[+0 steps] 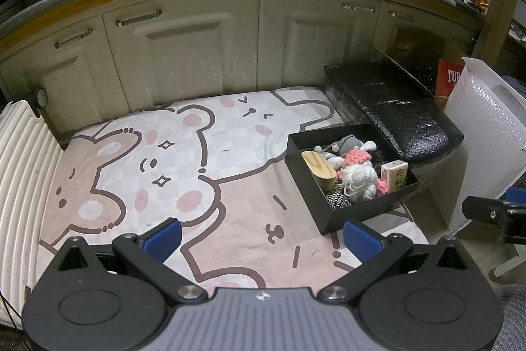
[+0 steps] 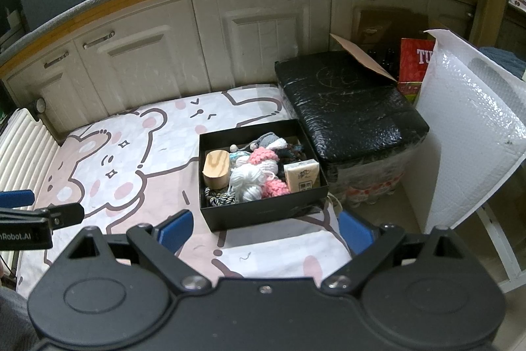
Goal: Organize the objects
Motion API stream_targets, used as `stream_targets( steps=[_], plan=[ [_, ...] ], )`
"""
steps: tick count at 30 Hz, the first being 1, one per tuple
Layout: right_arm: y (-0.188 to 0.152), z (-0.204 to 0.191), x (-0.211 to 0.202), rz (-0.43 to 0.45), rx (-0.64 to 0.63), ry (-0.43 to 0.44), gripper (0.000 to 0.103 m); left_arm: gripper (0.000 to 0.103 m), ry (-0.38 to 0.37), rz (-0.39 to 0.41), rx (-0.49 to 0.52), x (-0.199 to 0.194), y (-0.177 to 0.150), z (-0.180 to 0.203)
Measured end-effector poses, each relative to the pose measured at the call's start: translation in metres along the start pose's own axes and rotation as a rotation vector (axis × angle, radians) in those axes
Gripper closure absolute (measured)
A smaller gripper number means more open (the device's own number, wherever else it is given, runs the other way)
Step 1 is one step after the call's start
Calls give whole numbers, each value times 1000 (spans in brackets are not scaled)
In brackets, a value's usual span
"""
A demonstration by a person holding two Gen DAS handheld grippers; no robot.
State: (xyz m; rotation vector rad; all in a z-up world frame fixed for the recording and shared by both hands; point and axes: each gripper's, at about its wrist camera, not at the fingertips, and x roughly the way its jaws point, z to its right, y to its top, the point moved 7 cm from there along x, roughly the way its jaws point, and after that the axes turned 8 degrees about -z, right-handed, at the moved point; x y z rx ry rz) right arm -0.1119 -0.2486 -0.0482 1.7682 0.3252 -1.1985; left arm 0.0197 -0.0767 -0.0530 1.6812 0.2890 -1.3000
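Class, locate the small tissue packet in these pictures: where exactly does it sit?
In both wrist views the tissue packet stands in the black box's right near corner, beside the pink knitted piece and white yarn.

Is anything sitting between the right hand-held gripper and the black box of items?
Nothing visible. The right hand-held gripper stands open, with only bare cartoon mat between it and the black box.

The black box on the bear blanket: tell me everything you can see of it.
The black box is a shallow, lidless rectangular tray, matte and apparently cardboard. It sits flat on the cartoon bear blanket, its far right corner close to the black wrapped bundle. It is filled with a wooden oval container, white yarn, pink knitted pieces, a grey knitted item, striped cord and a tissue pack. Neither pair of tongs touches it.
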Motion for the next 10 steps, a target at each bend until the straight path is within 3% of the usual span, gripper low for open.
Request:
stream_targets(
  steps=[10],
  plan=[
    [0,0,0,0,1,1,7,0,-10,-8,-2,1,-1,1]
  ],
)
